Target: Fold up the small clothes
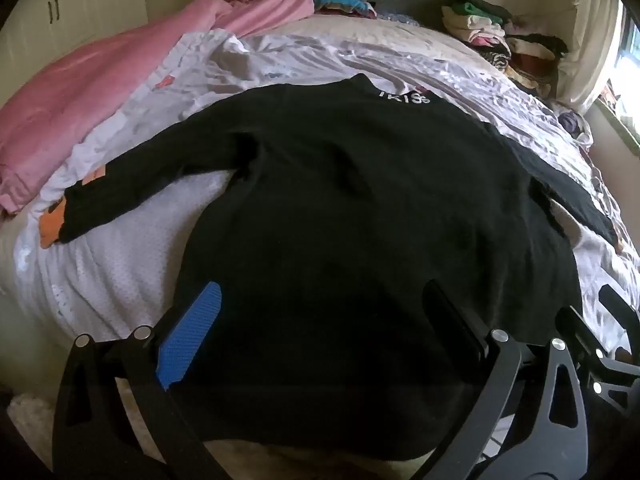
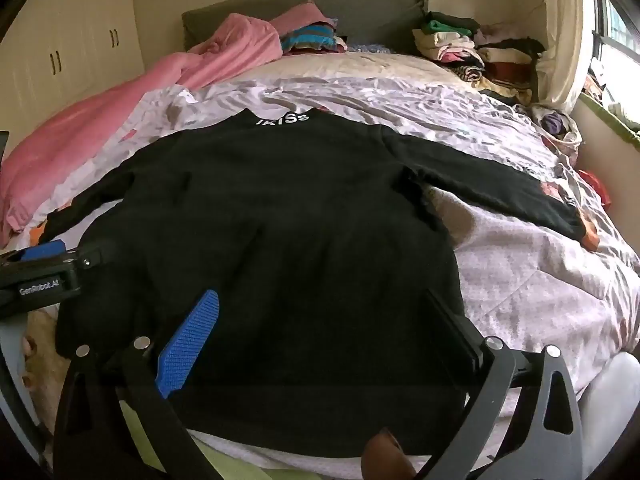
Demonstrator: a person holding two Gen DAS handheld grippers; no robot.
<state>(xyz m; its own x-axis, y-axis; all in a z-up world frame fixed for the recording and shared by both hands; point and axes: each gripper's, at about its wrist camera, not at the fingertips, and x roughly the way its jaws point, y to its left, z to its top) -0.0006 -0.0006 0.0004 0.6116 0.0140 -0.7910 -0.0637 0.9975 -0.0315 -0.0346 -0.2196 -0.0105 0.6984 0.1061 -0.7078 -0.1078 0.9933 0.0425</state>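
Your left gripper [image 1: 320, 320] hangs spread wide and empty. The black sweater [image 1: 360, 208] fills mid-frame on the bed [image 1: 120, 264], flat, sleeves out, nothing folded yet. Your right gripper [image 2: 324, 328] gapes empty too.

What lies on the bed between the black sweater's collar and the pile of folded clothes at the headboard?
Only bare, wrinkled sheet lies between the sweater collar and the clothes pile. The right wrist view shows this best.
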